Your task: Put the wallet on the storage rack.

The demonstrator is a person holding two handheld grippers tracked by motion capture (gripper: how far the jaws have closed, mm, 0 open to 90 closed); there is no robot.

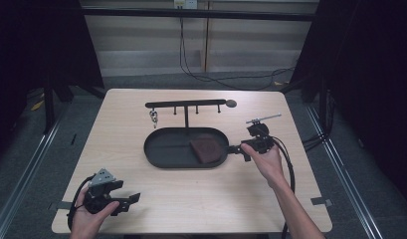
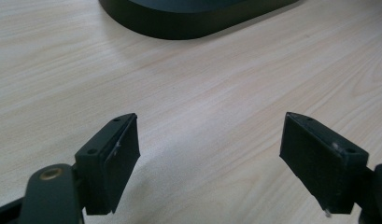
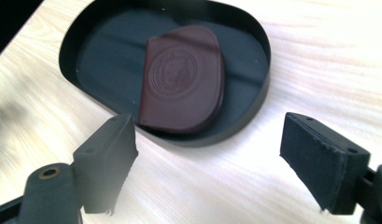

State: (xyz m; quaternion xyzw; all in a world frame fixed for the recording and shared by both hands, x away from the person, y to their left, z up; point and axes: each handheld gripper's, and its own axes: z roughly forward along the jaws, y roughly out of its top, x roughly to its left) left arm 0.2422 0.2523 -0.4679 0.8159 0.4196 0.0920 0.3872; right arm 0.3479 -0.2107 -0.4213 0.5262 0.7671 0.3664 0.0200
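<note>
- Inside the black oval tray, at its right end, a brown leather pouch is laid flat.
- Just beside the tray's rim, the right gripper is held, jaws apart, empty.
- Behind the tray, a key is hung on a hook rack.
- Well apart, near the table edge, the left gripper is held, jaws apart.

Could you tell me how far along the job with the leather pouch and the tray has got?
Done: the brown pouch lies inside the black tray. In hand: nothing; the right gripper is open beside the tray and the left gripper is open near the table's front. Left: seemingly nothing.
</note>
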